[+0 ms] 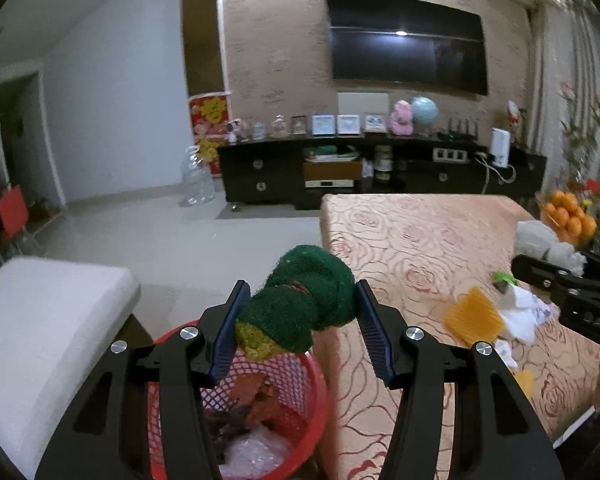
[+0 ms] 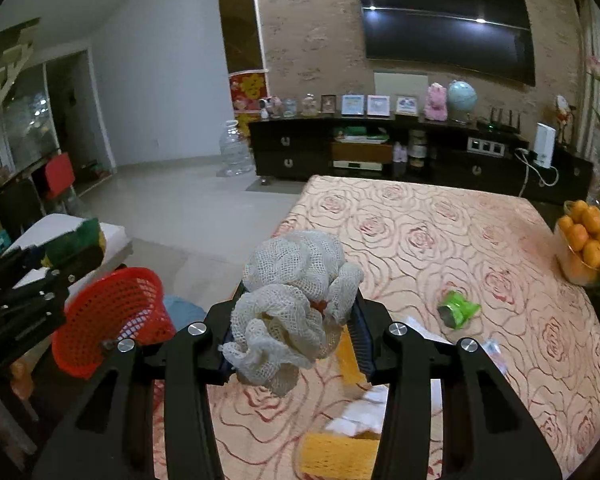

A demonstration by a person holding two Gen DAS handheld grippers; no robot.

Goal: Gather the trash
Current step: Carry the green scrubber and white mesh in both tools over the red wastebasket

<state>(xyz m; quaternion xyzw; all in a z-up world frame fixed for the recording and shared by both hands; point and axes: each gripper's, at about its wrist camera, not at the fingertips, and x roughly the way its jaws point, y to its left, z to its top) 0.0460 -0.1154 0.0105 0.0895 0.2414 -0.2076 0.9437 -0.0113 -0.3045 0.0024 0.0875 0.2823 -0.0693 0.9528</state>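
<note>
Left claw [image 1: 300, 312] is closed on a crumpled green scouring pad [image 1: 300, 300], yellow at its lower end, held above the red mesh basket [image 1: 300, 432] beside the surface [image 1: 440, 232]. The basket already contains brownish scraps and clear plastic wrap. Right claw [image 2: 294, 320] grips a bunched white mesh cloth [image 2: 296, 300] over the rose-patterned surface. Remaining on the surface: a crushed green wrapper [image 2: 458, 310], yellow sponge pieces [image 2: 340, 456] and white paper scraps [image 2: 360, 412] (partly hidden behind the claw frame).
</note>
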